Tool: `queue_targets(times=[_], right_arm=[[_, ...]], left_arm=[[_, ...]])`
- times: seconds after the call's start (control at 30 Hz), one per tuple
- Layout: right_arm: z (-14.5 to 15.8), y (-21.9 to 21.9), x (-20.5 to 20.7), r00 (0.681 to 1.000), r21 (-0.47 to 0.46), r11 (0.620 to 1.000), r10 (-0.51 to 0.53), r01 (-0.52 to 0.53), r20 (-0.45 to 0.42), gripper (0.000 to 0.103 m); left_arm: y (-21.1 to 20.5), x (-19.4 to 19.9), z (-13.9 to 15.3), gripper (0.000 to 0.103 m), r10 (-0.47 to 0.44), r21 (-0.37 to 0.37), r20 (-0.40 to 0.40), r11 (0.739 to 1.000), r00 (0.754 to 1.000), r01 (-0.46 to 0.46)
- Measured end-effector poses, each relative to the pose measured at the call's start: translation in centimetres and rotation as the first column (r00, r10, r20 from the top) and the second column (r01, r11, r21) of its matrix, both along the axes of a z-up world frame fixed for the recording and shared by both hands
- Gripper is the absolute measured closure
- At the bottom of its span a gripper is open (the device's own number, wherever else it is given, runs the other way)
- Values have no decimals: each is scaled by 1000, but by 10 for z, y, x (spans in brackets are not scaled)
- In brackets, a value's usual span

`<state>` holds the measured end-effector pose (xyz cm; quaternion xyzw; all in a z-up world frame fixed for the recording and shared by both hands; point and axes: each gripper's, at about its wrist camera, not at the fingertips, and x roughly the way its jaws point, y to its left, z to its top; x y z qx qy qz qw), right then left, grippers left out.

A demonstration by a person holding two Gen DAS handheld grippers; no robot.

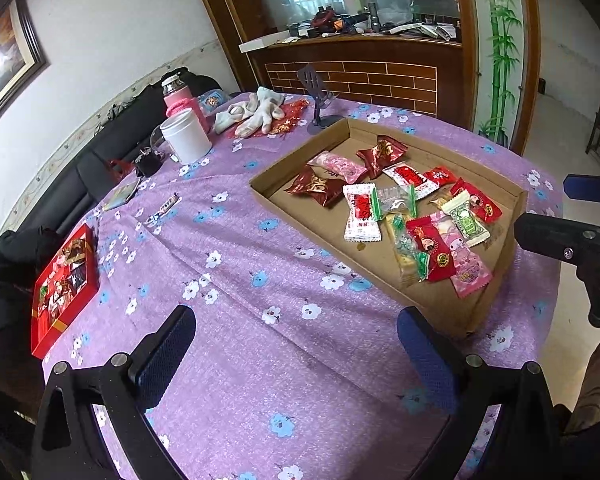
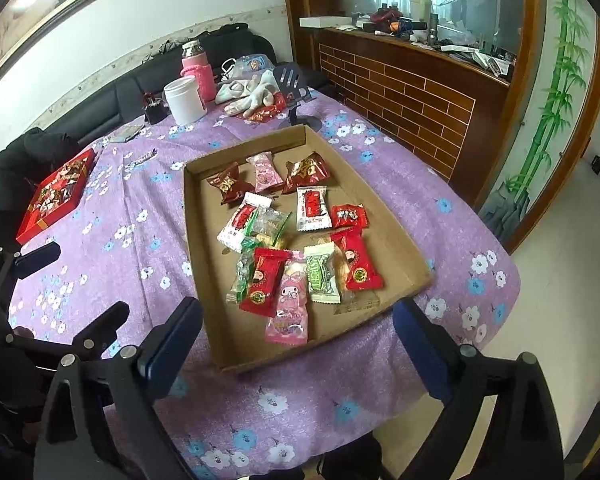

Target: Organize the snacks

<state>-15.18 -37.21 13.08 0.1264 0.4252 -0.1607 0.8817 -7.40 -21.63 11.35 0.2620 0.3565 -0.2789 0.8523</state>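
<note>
Resting at the table's left edge: red gift box [image 2: 56, 196], open and filled with mixed wrapped sweets.
Left gripper [image 1: 296, 356]: fingers spread wide over bare tablecloth, nothing between them.
Tablecloth [image 2: 140, 248]: purple with blue and white flowers, covering the round table.
Far edge of the table: white plastic jar [image 2: 185, 100], pink-sleeved flask [image 2: 198, 72] just behind it, pale gloves [image 2: 252, 92] to their right, then a dark phone stand [image 2: 294, 92].
Cardboard tray [image 2: 204, 280]: shallow, lying at the table's middle, toward the right.
Snacks: lying loose inside the tray; dark red packets [image 2: 228, 186] at its far end, a pink cartoon packet [image 2: 290, 304] and bright red sweets [image 2: 358, 258] at its near end.
Right gripper [image 2: 296, 344]: fingers spread wide, empty, poised over the tray's near edge.
</note>
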Motion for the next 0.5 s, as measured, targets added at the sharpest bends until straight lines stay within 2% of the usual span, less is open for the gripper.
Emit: queue_targets(times=[0.13,0.5], right_arm=[[0,-2,-1,1000,17,1000,-1,1,6,2],[1,-7,-1,1000,24,1000,-18,18,5,1]], left_arm=[[-1,-1,1,1,-4,-2,1,1000,1000,4],[-5,-4,2,1,-13,4,6,1000,1000,13]])
